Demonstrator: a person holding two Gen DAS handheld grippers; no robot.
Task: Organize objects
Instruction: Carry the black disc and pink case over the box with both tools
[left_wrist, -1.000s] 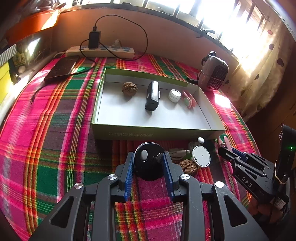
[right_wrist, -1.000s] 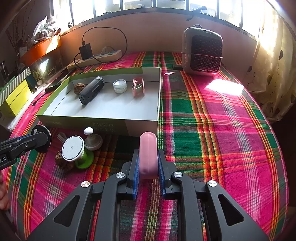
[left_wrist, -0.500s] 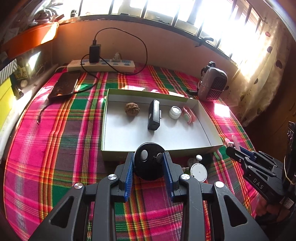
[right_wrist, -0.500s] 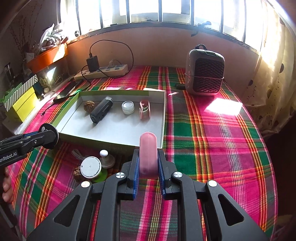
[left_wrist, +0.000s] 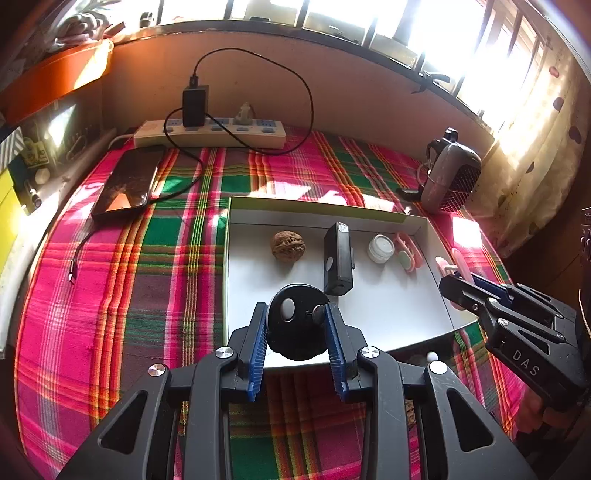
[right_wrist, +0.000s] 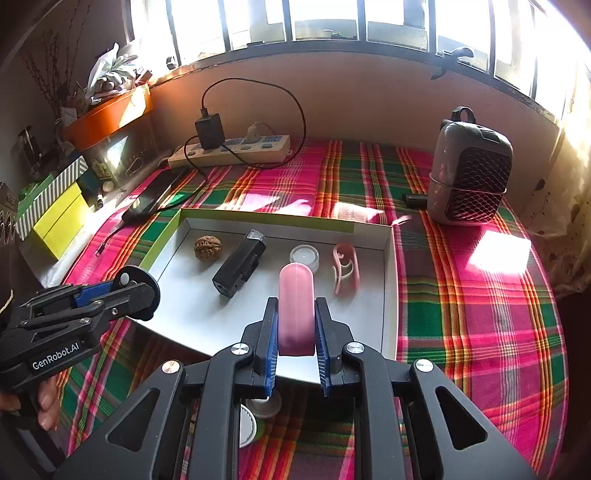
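I am tilting both claws down over the box (left_wrist: 424, 317). My left claw (left_wrist: 297, 328) is clamping a black disc (left_wrist: 295, 326) on edge, face toward me, above the box's near rim. My right claw (right_wrist: 295, 325) is pinching a pink case (right_wrist: 296, 306), its long axis pointing to 12 o'clock, over the box floor. A black torch (right_wrist: 240, 268) is lying at 11 o'clock, angled toward 1.

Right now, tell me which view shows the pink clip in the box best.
The right wrist view: the pink clip shows whole, loops clear. The left wrist view catches it smaller, edge-on, beside the jar.
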